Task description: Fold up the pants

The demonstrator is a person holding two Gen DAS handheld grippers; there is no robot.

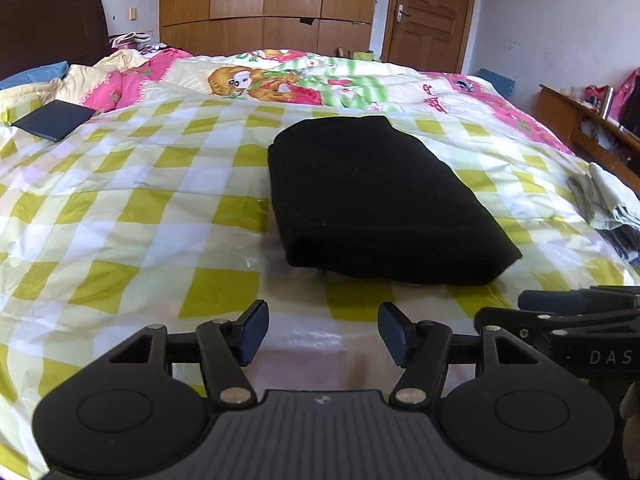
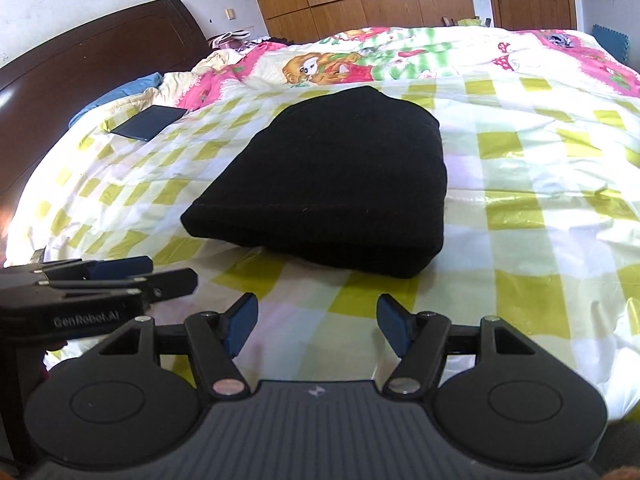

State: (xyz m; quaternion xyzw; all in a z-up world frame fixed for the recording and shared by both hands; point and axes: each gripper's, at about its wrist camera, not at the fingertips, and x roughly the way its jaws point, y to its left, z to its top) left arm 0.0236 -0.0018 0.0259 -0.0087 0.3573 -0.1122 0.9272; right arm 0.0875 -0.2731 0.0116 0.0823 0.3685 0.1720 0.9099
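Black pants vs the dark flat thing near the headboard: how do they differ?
The black pants are folded into a thick, soft bundle; the dark flat item is thin and rigid-looking with straight edges. The pants look matte black and larger; the flat item looks navy-grey and smaller. The pants sit mid-sheet, just beyond the open tongs; the flat item lies far off by the blue pillow. Both rest on the yellow checked sheet, untouched.

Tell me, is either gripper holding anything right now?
Nothing. Left gripper and right gripper are both open and empty; the pants lie folded ahead.
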